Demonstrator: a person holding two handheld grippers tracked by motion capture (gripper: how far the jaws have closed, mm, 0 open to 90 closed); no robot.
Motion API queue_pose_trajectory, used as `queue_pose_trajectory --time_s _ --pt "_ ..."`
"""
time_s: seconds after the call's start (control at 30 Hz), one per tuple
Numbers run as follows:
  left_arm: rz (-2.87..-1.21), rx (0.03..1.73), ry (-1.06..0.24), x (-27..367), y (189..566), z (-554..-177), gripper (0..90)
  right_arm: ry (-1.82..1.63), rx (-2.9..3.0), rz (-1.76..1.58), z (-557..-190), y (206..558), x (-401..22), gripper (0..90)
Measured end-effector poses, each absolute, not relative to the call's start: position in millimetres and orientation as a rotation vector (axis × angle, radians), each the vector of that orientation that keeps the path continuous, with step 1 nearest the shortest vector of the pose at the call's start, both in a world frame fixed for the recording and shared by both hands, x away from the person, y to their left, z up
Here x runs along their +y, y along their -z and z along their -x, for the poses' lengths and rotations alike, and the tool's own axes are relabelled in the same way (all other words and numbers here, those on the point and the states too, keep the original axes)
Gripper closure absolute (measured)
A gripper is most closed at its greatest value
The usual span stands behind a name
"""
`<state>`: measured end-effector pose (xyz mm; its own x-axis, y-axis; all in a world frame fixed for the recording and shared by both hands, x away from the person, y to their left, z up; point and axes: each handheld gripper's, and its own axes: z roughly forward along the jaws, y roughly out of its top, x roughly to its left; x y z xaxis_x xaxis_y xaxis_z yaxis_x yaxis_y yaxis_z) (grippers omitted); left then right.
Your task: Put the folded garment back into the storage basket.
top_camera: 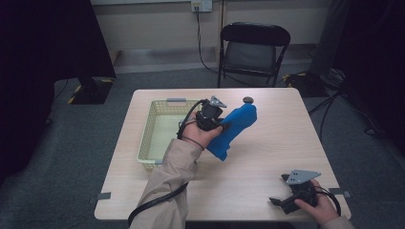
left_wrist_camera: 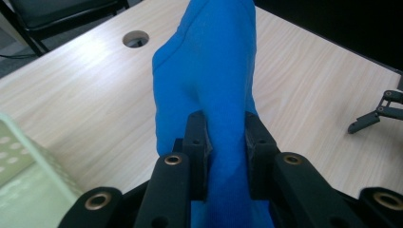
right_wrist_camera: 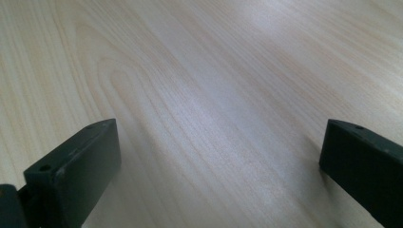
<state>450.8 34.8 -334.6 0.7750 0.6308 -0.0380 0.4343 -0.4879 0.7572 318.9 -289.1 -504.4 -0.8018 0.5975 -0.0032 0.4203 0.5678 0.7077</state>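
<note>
A bright blue cloth (top_camera: 235, 129) hangs over the middle of the wooden table (top_camera: 267, 157), lifted off the top. My left gripper (top_camera: 223, 125) is shut on it; in the left gripper view the two black jaws pinch a fold of the blue cloth (left_wrist_camera: 209, 90), with my left gripper (left_wrist_camera: 224, 130) closed tight around the fabric. At the table's front right corner my right gripper (top_camera: 278, 189) rests low in a hand, jaws wide apart. Bare wood lies between the jaws of my right gripper (right_wrist_camera: 221, 142), which stands open.
A pale green slatted basket (top_camera: 152, 129) stands on the table's left half, just left of the left hand. A round cable hole (top_camera: 248, 99) sits near the far edge. A black chair (top_camera: 253, 50) stands beyond the table.
</note>
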Motion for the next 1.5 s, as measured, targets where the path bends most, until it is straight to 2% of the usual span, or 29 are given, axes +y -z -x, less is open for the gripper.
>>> queue_pose_trajectory --time_s 0.53,1.5 --pt "-2.134 0.851 -0.384 69.2 318.1 -455.7 75.5 -1.061 2.558 -0.844 -319.0 504.5 -289.1 0.0" --pt "-2.058 0.995 -0.498 139.2 314.1 -461.1 75.3 -1.059 2.560 -0.842 -319.6 504.4 -288.5 0.0"
